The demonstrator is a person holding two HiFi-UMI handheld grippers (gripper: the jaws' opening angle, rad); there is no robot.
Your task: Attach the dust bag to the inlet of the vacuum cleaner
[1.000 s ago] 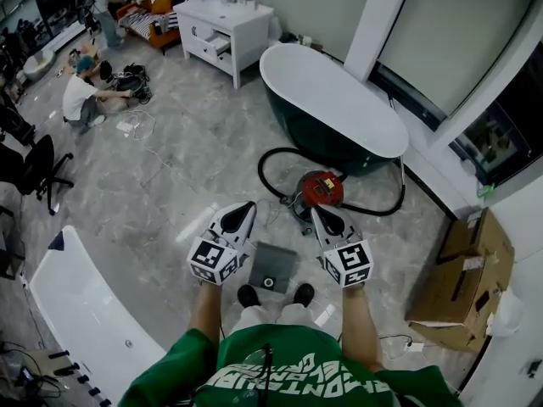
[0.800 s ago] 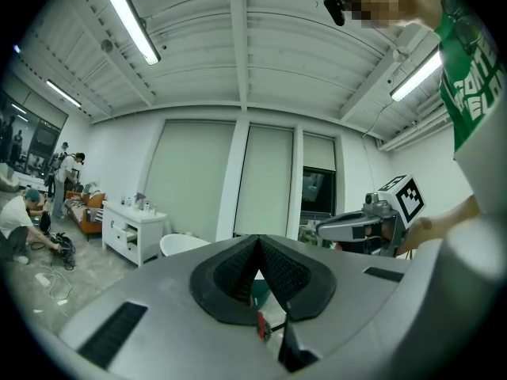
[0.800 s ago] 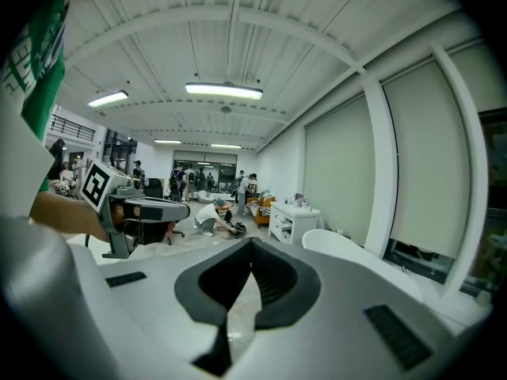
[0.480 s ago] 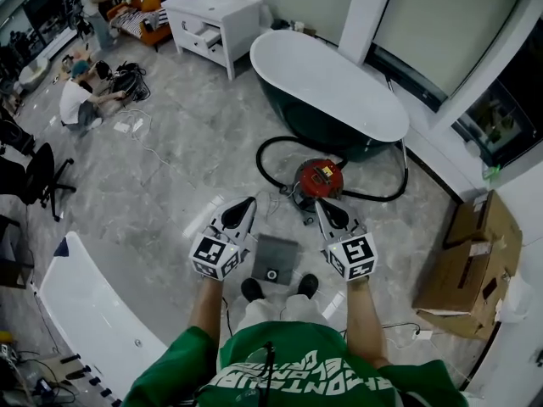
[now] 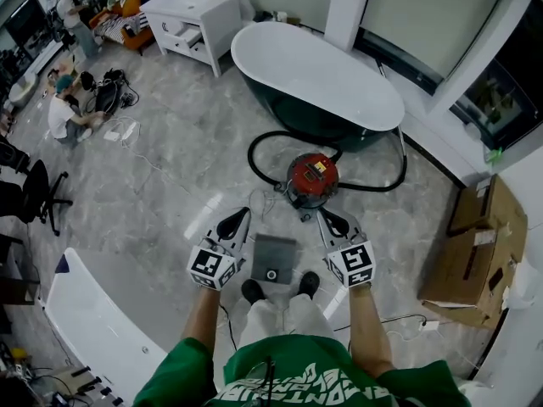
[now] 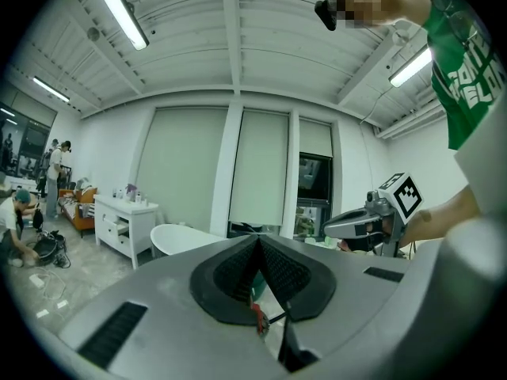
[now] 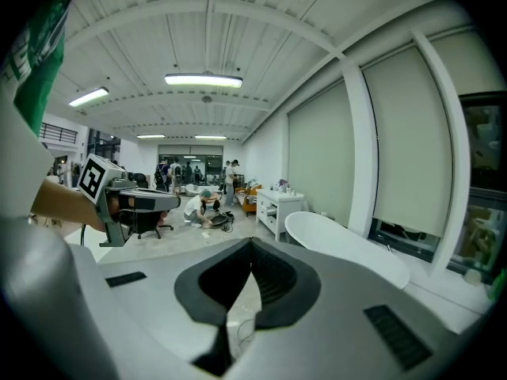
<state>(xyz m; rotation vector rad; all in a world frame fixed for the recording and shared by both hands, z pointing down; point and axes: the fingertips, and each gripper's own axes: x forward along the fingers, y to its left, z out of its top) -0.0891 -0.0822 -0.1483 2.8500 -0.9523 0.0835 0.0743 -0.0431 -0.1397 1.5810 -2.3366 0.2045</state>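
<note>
Marble floor (image 5: pixel 170 185) carries a flat grey dust bag (image 5: pixel 273 259), near the red vacuum cleaner (image 5: pixel 311 178). Left gripper (image 5: pixel 241 216) and right gripper (image 5: pixel 326 216) flank it, fingers pressed together, empty. Likely light and floppy; pinch the stiffer edge by its round hole.

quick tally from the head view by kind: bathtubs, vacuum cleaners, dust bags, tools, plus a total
bathtubs: 2 (dark bathtub, white bathtub)
vacuum cleaner: 1
dust bag: 1
tools: 2 (left tool, right tool)
total: 6
</note>
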